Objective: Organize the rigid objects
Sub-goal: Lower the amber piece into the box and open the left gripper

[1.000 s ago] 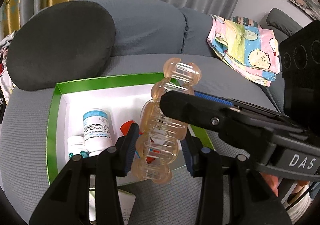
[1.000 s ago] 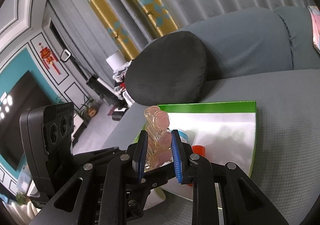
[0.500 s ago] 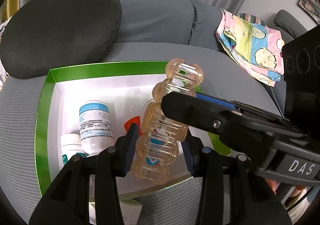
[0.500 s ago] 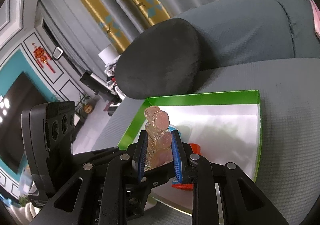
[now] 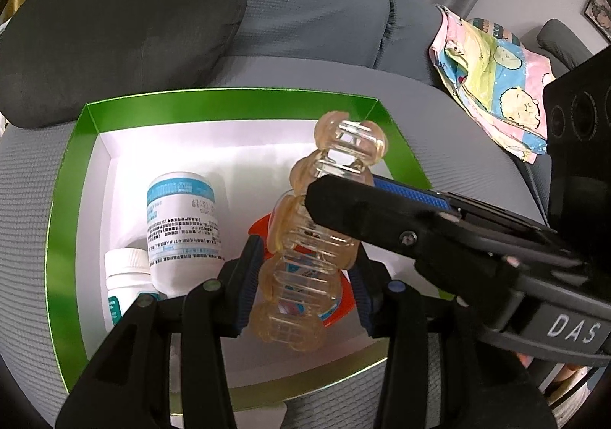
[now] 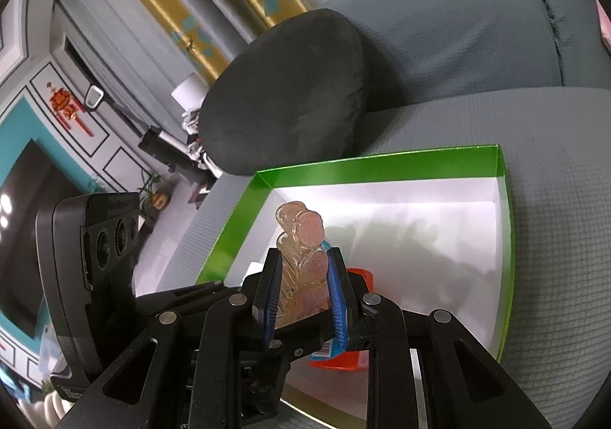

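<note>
Both grippers clamp the translucent amber ribbed plastic piece: left gripper low, right gripper higher, fingers closed snug. It has travelled from the edge to above the green-walled white box, so I'd judge release is close. Inside lie a white medicine bottle with teal label, a smaller white bottle and a red-orange item.

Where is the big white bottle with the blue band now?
In the left wrist view the big white bottle lies in the left part of the green box, beside a smaller white bottle and left of the clear toy.
</note>
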`<state>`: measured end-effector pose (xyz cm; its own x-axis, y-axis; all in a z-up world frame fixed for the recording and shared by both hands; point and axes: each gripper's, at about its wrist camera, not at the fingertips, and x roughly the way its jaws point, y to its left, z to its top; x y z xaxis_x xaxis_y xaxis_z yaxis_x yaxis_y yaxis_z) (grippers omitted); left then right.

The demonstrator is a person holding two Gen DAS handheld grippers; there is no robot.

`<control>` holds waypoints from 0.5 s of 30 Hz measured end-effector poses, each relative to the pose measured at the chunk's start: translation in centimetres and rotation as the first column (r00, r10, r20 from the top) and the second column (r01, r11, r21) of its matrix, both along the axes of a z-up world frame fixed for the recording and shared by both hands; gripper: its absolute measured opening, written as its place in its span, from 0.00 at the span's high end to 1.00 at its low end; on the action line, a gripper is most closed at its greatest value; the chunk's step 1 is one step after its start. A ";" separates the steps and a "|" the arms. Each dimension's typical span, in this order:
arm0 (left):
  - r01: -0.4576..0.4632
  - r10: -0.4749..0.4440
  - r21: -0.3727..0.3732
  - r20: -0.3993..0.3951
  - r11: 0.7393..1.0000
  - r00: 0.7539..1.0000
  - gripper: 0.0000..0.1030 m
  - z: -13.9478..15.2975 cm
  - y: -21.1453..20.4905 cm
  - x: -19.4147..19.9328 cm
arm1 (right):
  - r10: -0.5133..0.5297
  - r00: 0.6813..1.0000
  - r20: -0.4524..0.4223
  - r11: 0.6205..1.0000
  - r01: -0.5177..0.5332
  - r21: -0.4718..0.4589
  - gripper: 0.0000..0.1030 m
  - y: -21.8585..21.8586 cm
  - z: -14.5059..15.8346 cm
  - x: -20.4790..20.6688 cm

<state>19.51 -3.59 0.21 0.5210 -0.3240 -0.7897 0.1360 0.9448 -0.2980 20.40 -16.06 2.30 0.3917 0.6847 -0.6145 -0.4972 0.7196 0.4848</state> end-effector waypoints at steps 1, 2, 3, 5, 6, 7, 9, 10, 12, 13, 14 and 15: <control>0.000 0.000 0.001 -0.003 1.000 1.000 0.57 -0.1 0.1 0.0 | 0.000 1.000 -0.002 1.000 0.000 -0.003 0.75 0.1 -0.1 0.1; 0.000 0.000 0.001 -0.006 1.000 1.000 0.57 -0.2 0.1 0.1 | -0.001 1.000 -0.004 1.000 0.001 -0.006 0.75 0.2 -0.2 0.2; 0.000 0.000 -0.001 -0.010 1.000 1.000 0.57 -0.3 0.1 0.2 | -0.001 1.000 -0.007 1.000 0.001 -0.008 0.75 0.2 -0.3 0.2; -0.002 0.002 -0.001 -0.017 1.000 1.000 0.57 -0.4 0.1 0.4 | -0.003 1.000 -0.014 1.000 0.003 -0.014 0.75 0.4 -0.5 0.4; -0.002 0.002 -0.002 -0.024 1.000 1.000 0.57 -0.6 0.1 0.5 | -0.005 1.000 -0.018 1.000 0.005 -0.019 0.75 0.5 -0.5 0.5; -0.003 0.003 -0.001 -0.027 1.000 1.000 0.57 -0.7 0.1 0.5 | -0.007 1.000 -0.023 1.000 0.007 -0.023 0.75 0.6 -0.6 0.6; -0.005 0.005 0.005 -0.032 1.000 0.999 0.56 -0.9 0.0 0.6 | -0.008 1.000 -0.028 1.000 0.007 -0.028 0.75 0.6 -0.8 0.7; -0.005 0.005 0.006 -0.035 1.000 0.999 0.56 -1.0 0.0 0.7 | -0.010 1.000 -0.030 0.999 0.009 -0.034 0.75 0.8 -0.9 0.8; -0.005 0.005 0.002 -0.034 1.000 0.999 0.55 -1.0 0.0 0.8 | -0.014 1.000 -0.027 0.999 0.013 -0.041 0.75 0.9 -1.0 0.8; -0.005 0.005 0.005 -0.032 1.000 0.999 0.55 -1.0 0.0 0.7 | -0.015 1.000 -0.027 0.999 0.014 -0.041 0.75 0.9 -1.0 0.8; -0.008 0.008 0.006 -0.031 1.000 0.999 0.51 -1.0 0.0 0.7 | -0.017 1.000 -0.027 0.999 0.016 -0.042 0.75 0.9 -1.0 0.8; -0.012 0.012 0.010 -0.032 1.000 0.999 0.49 -1.0 0.0 0.8 | -0.022 1.000 -0.023 0.999 0.021 -0.048 0.75 1.0 -1.0 0.8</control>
